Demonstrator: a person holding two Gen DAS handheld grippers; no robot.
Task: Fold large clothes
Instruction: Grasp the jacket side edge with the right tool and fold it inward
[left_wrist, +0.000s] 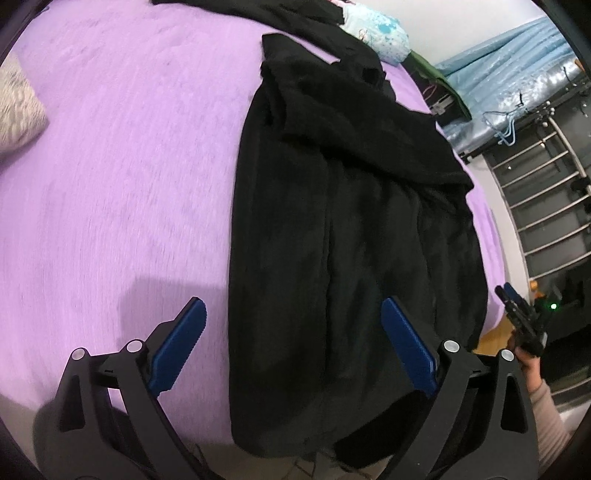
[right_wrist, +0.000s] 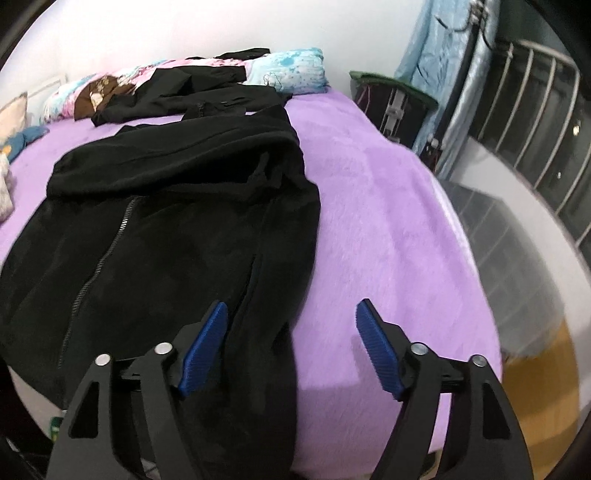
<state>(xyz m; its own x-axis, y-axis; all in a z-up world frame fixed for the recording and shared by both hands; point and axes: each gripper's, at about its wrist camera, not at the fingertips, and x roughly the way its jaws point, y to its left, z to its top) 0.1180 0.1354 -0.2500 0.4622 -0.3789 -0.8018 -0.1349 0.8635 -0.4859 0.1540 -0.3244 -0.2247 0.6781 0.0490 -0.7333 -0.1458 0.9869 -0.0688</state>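
Surface, left wrist view: a bed under a purple plush blanket (left_wrist: 110, 184) filled the frame, with a metal-barred window at far right.
Garment position: the black hooded jacket (left_wrist: 351, 221) lay lengthwise along the bed's right side, hood toward the far end, hem at the near edge and drooping slightly over it.
Handling estimate: I judged it soft, limp and moderately heavy fleece; it would sag from any single hold, so both hem corners looked like the sound grip points.
Left gripper (left_wrist: 293, 325): I held it wide open, gripping nothing, hovering over the hem with one finger above bare blanket and the other above the cloth.
Other hand: my right gripper (left_wrist: 521, 317) showed at the frame's right edge, beside the jacket's far side.
Surface, right wrist view: the same blanket (right_wrist: 388, 221), a white wall behind, and patterned pillows (right_wrist: 288, 68) at the head of the bed under a second dark garment (right_wrist: 184, 92).
Garment position: the jacket (right_wrist: 166, 221) lay left of centre, its zipper (right_wrist: 107, 251) running down the front.
Right gripper (right_wrist: 291, 325): wide open and empty; the left finger stood over the jacket's right edge, the right finger over blanket. Contact with the cloth could not be confirmed.
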